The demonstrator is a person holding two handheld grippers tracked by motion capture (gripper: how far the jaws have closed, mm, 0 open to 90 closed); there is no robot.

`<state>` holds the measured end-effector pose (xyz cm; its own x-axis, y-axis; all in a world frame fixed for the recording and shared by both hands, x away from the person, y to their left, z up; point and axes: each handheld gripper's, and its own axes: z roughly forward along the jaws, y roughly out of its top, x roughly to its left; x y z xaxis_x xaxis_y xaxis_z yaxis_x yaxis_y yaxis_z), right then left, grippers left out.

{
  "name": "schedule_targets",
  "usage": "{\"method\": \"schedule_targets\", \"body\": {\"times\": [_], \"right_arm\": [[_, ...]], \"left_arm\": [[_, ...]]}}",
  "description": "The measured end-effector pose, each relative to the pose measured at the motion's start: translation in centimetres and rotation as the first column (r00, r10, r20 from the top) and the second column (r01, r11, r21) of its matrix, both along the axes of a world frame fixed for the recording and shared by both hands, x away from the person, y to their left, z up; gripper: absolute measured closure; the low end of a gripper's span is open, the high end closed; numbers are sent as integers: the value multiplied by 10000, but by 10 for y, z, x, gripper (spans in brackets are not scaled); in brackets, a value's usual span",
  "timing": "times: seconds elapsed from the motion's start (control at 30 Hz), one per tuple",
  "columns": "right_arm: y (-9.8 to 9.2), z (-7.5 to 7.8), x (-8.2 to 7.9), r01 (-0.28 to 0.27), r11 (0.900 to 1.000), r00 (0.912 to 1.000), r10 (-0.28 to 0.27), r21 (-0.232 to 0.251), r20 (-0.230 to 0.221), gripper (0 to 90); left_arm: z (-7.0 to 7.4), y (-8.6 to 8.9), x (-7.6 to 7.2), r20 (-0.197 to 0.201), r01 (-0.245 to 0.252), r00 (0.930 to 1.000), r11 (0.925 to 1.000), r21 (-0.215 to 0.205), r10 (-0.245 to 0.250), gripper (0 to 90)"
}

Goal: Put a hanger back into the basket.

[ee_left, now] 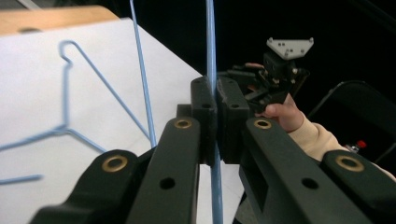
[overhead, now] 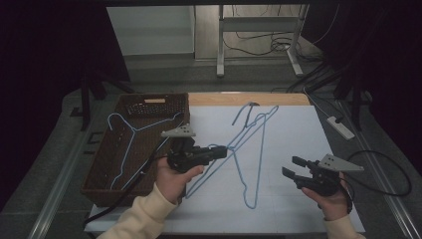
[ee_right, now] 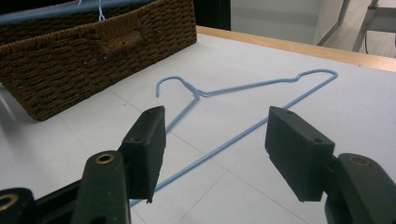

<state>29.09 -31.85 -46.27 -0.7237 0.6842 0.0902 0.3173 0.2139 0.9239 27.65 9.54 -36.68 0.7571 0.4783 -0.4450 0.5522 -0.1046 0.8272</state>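
Observation:
My left gripper (overhead: 225, 150) (ee_left: 215, 112) is shut on the wire of a blue hanger (overhead: 261, 159) (ee_left: 211, 46) and holds it tilted up above the white table (overhead: 298, 129). A second blue wire hanger (overhead: 241, 113) (ee_left: 66, 93) (ee_right: 196, 93) lies flat on the table, hook toward the far edge. My right gripper (overhead: 293, 166) (ee_right: 217, 144) hovers open at the right near the front, aimed at that flat hanger with nothing between its jaws. A third blue hanger (overhead: 133, 130) rests in the brown wicker basket (overhead: 99, 191) (ee_right: 70, 70) at the left.
A wooden strip (overhead: 249, 98) runs along the table's far edge. On the floor to the right lie a white power strip (overhead: 341, 127) and cables. A metal frame's legs (overhead: 220, 50) stand behind the table. The basket's right wall is close to my left hand.

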Motion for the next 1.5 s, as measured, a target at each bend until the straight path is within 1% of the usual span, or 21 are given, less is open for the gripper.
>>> {"method": "schedule_targets", "body": {"times": [0.13,0.2,0.27,0.43,0.53,0.63,0.7,0.77,0.8,0.87,0.93,1.0,1.03,1.07,1.1,1.13,1.2,1.3,1.4,1.5], "right_arm": [[0,-1,0,15,10000,10000,-15,-28,-15,395],[1,-1,1,15,10000,10000,-15,-41,-55,395],[1,-2,1,19,10000,10000,-19,-50,-67,395],[2,-3,2,13,10000,9999,-14,-92,-106,395],[2,-4,2,3,9999,9999,-4,-129,-137,395],[3,-4,3,-11,9999,9999,9,-145,-145,396],[3,-4,3,-23,9999,9999,21,-150,-148,396],[3,-4,3,-14,9999,9999,11,-160,-164,396],[3,-4,3,-14,9999,9999,11,-160,-164,396],[4,-4,3,-21,9998,9999,18,-184,-150,396],[4,-4,3,-30,9998,9999,27,-192,-145,396],[4,-4,3,-35,9998,9999,32,-206,-139,396],[4,-4,3,-30,9998,9999,27,-214,-144,396],[4,-4,4,-27,9998,9999,23,-215,-145,396],[4,-4,4,-27,9998,9999,23,-219,-148,396],[4,-4,4,-26,9998,9999,23,-221,-145,396],[4,-4,4,-23,9997,9999,19,-225,-148,396],[5,-5,4,-26,9997,9999,23,-238,-155,395],[5,-4,4,-56,9996,9999,52,-270,-141,396],[6,-5,4,-52,9996,9999,48,-270,-164,395]], "left_arm": [[11,20,-1,267,-269,9993,9996,116,266,866],[16,34,-2,331,-422,9986,9991,-24,423,866],[18,46,-3,385,-612,9974,9981,-60,614,866],[20,76,-4,474,-882,9949,9958,-227,892,866],[20,93,-5,541,-1087,9925,9937,-258,1100,866],[19,115,-6,566,-1338,9892,9907,-265,1352,866],[18,127,-7,526,-1469,9875,9886,-325,1484,866],[16,142,-8,530,-1663,9845,9858,-218,1672,866],[16,142,-8,530,-1663,9845,9858,-218,1672,866],[12,157,-8,423,-1847,9817,9825,-253,1856,866],[9,168,-9,387,-2002,9788,9794,-245,2011,866],[6,178,-9,361,-2148,9758,9764,-235,2155,866],[6,178,-9,361,-2148,9758,9764,-235,2155,866],[2,188,-10,294,-2262,9735,9738,-243,2268,866],[2,188,-10,294,-2262,9735,9738,-243,2268,866],[-1,196,-10,212,-2355,9715,9715,-269,2361,866],[-3,198,-9,186,-2412,9702,9702,-251,2417,866],[-9,205,-7,54,-2565,9665,9665,-110,2566,866],[-15,209,-4,-63,-2619,9651,9651,10,2619,866],[-20,212,0,-185,-2722,9620,9621,150,2724,866]]}}
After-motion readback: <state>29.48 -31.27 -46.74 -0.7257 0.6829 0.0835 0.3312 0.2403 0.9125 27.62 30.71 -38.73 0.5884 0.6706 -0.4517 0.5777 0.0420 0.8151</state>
